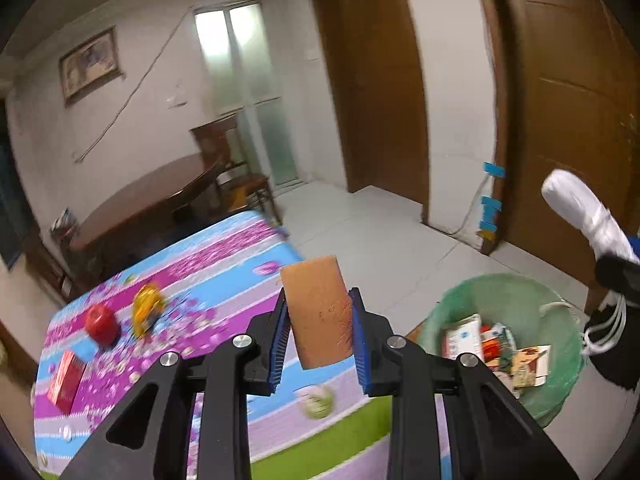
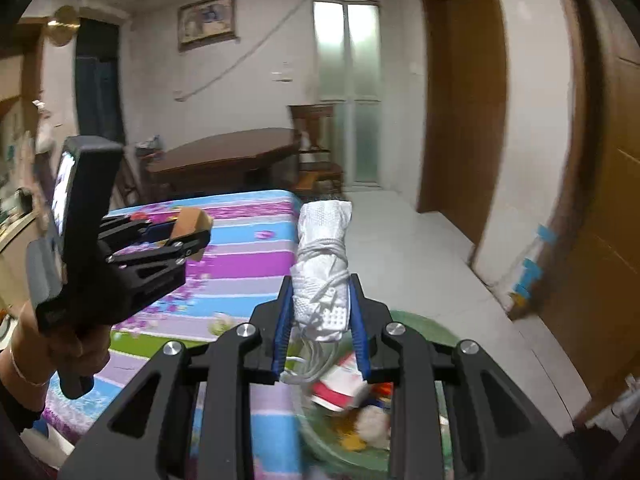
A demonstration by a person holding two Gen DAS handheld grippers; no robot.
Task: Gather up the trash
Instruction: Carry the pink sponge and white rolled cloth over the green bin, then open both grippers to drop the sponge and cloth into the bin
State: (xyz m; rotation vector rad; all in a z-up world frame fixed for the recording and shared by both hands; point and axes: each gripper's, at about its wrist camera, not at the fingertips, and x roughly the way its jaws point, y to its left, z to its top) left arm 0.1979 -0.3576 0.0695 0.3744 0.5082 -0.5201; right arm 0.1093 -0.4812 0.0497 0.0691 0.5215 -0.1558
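Both jaws pinch trash above the floral-clothed bench (image 1: 224,264): left gripper (image 1: 320,320) holds a tan sponge block (image 1: 318,312), right gripper (image 2: 322,316) a white cord-wrapped cloth bundle (image 2: 322,264). Best centre each over the green-lined waste basket (image 1: 560,308) before letting go.

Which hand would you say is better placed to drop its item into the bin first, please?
Right. The right gripper holds the white bundle directly above the green bin, while the left gripper with its brown block is over the table.
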